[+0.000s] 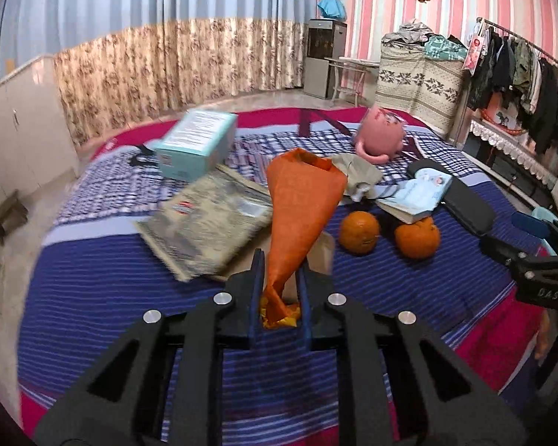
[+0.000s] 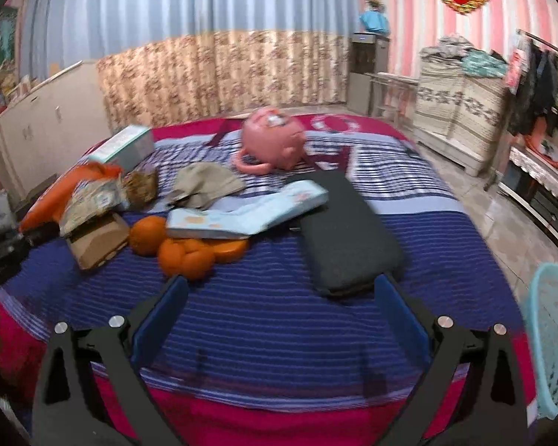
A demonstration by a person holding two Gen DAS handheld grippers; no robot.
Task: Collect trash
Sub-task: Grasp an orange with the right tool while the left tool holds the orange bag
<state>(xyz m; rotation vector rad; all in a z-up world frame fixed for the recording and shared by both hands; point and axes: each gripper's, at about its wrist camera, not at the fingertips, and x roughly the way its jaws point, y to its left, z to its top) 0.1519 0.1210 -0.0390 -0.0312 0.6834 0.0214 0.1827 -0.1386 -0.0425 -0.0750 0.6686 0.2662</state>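
An orange plastic wrapper [image 1: 301, 200] stands up from the striped blue bed [image 1: 93, 278], and my left gripper [image 1: 281, 264] is shut on its twisted lower end. Left of it a printed silver wrapper [image 1: 208, 223] lies over a brown cardboard piece [image 2: 96, 241]. In the right wrist view the orange wrapper [image 2: 52, 197] shows at the far left. My right gripper [image 2: 281, 282] is open above the bedspread with nothing between its fingers, just short of the oranges [image 2: 186, 256].
A teal box [image 1: 197, 141], a pink plush toy [image 1: 381, 135], a beige cap [image 2: 204, 182], an open booklet [image 2: 249, 212] and a dark grey pad [image 2: 346, 238] lie on the bed. A light blue basket [image 2: 554, 338] stands off the bed's right side.
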